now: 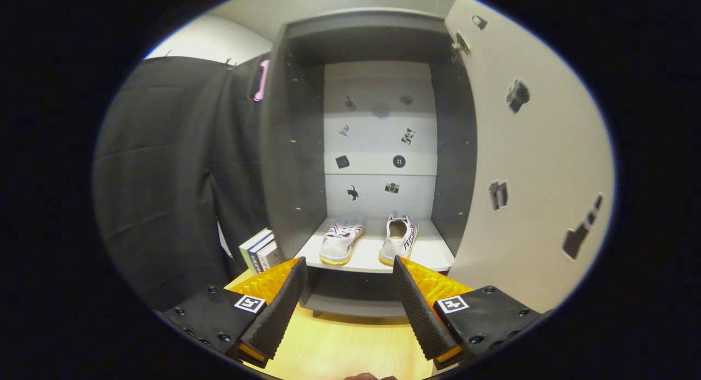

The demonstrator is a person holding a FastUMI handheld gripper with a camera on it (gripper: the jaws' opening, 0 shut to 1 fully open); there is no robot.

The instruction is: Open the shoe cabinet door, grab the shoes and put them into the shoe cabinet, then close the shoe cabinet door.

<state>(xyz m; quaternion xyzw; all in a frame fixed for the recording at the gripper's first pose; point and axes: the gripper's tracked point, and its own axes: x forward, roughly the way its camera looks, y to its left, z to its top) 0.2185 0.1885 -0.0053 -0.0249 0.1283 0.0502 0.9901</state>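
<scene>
The grey shoe cabinet (293, 166) stands straight ahead with its door (526, 166) swung open to the right. Two white sneakers rest side by side on the cabinet's white shelf (432, 248): the left shoe (340, 240) and the right shoe (398, 237), toes pointing toward me. My gripper (349, 270) is open, its fingers spread wide with nothing between them. The fingertips sit just in front of and slightly below the shelf's front edge, apart from both shoes.
The open door, dotted with small dark stickers, stands close along the right of the gripper. Several books (260, 250) stand upright on the wooden surface (334, 347) beside the cabinet's left wall. Black cloth (164, 172) hangs on the left. A lower cabinet shelf (350, 303) lies beneath.
</scene>
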